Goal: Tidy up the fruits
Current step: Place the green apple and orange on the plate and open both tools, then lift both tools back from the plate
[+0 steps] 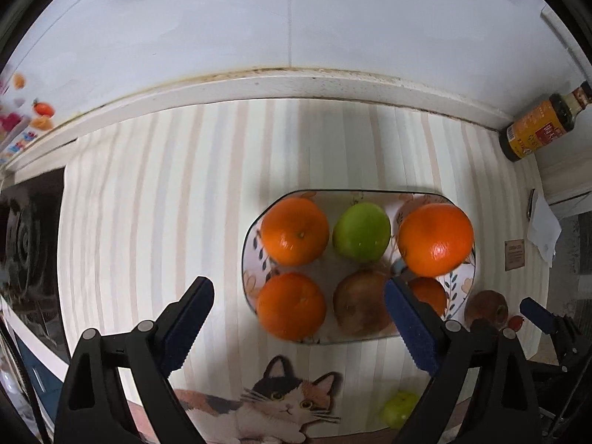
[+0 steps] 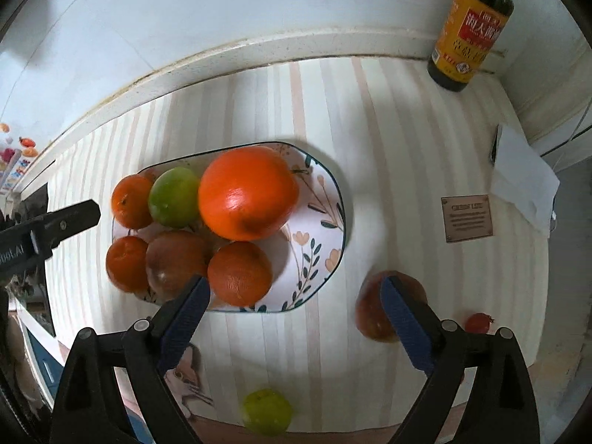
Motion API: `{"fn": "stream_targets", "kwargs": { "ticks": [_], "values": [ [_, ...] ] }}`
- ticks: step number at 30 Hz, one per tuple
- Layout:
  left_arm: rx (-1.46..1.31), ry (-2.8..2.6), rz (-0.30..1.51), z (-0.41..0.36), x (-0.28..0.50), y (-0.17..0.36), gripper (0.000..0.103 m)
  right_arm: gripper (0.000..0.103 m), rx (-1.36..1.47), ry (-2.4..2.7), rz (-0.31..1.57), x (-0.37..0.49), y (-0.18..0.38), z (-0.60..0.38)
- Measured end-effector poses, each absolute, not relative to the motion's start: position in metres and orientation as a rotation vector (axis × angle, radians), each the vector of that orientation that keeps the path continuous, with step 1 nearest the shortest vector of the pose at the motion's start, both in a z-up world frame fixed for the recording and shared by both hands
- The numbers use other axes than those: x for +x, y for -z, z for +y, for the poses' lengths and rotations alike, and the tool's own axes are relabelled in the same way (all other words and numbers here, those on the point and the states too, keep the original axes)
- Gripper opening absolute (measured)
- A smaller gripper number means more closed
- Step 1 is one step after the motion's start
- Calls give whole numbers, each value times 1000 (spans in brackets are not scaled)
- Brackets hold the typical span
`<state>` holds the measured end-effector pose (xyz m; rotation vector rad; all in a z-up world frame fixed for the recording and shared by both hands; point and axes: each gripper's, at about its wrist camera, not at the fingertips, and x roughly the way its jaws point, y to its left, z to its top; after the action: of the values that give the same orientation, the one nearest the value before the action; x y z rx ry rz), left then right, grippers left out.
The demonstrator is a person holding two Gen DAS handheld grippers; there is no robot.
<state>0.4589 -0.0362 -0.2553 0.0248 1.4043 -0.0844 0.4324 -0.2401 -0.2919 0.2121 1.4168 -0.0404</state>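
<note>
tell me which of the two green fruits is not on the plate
The small green fruit near the mat's front edge, beside the cat print. It lies alone on the striped mat, while the other green fruit sits on the floral plate among the oranges.

We see a glossy ceramic-looking plate (image 2: 325, 229); the large orange (image 2: 248, 192) has a shiny, dimpled skin; the striped cloth (image 1: 148, 203) looks matt.
</note>
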Motion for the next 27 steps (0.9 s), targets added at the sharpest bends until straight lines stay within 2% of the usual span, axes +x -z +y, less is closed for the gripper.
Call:
{"fn": "stream_targets", "kwargs": {
  "ticks": [10, 27],
  "values": [
    [52, 58, 1275, -34, 400, 213, 94, 96, 156, 34, 1331, 393, 252, -232],
    [48, 99, 1086, -32, 299, 133, 94, 96, 119, 32, 1138, 298, 153, -227]
  ]
}}
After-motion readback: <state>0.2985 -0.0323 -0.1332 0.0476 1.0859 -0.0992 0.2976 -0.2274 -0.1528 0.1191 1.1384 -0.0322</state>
